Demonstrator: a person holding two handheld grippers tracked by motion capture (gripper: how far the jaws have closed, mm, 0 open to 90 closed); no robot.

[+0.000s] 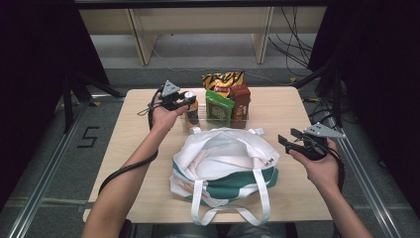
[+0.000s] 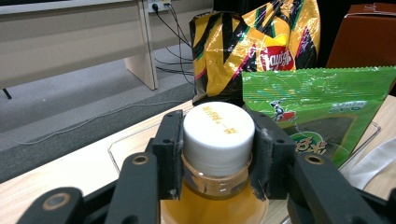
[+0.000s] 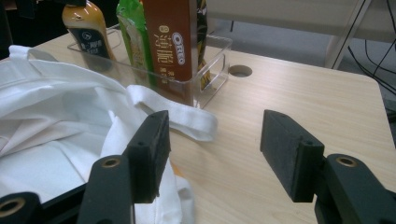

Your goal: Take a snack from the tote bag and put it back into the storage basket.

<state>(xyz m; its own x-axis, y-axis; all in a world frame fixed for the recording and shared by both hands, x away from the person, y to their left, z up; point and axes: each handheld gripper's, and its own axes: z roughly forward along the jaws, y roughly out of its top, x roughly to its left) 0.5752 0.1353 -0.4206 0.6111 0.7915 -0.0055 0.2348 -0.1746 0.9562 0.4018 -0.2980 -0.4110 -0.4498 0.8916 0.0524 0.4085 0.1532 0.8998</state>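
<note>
Standing upright at the upper middle of the high view, the bottle (image 1: 191, 111) has its long axis vertical and its white cap (image 2: 218, 129) pointing up. It sits at the left end of a clear tray (image 3: 215, 60) on the table (image 1: 277, 106). The left gripper (image 1: 185, 101) is clamped on the cap and neck, a black pad pressed against each side, as the left gripper view shows in the lower centre of its frame. The right gripper (image 1: 286, 142) hovers at the right of the high view, beside the tote bag (image 1: 223, 163), jaws apart with nothing between them.

Counted: one bottle, one yellow chip bag (image 2: 254, 44), one green snack packet (image 2: 322, 112), one brown cookie box (image 3: 168, 42), one white-and-green tote bag, two grippers.

The left gripper view gives yellow printing on the cap top and the amber liquid below the neck. The right gripper view shows the bottle's dark label, the box's white lettering, and a round hole (image 3: 240, 71) in the tabletop beyond the tray. The high view alone lays out both forearms and the bag's open mouth.
</note>
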